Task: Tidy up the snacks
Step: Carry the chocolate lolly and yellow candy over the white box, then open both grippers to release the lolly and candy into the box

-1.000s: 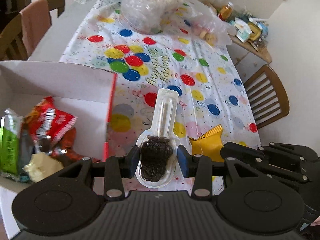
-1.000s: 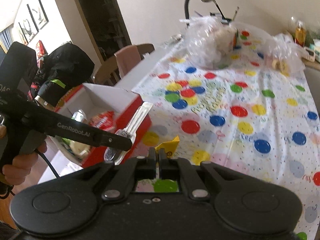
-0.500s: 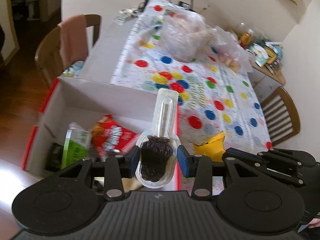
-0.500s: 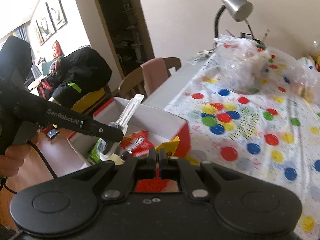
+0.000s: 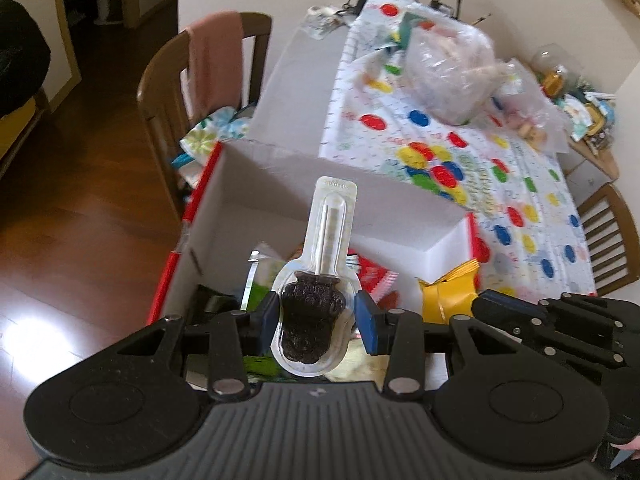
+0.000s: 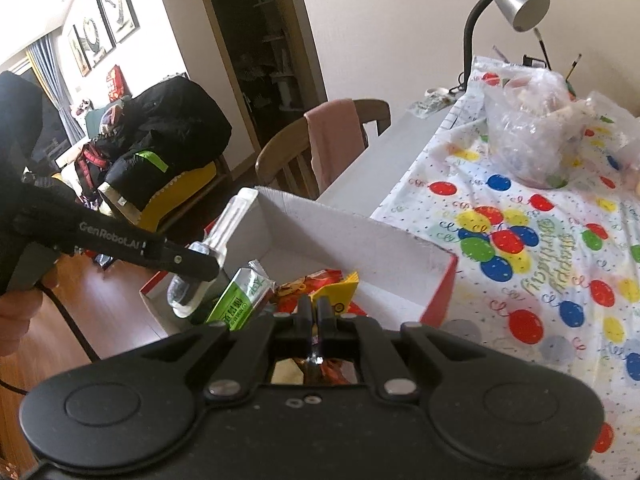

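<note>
Lollipop (image 5: 314,316) sits clamped between left fingers (image 5: 365,318); right fingers (image 6: 325,312) pinch yellow packet (image 6: 338,290).

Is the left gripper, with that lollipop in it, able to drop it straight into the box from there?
Probably yes. The left gripper holds the lollipop pack above the open box, which has no lid. Only loose snack packets lie below, with nothing barring the way down.

Open box (image 5: 336,184) mouth; snacks (image 5: 372,276) inside
</note>
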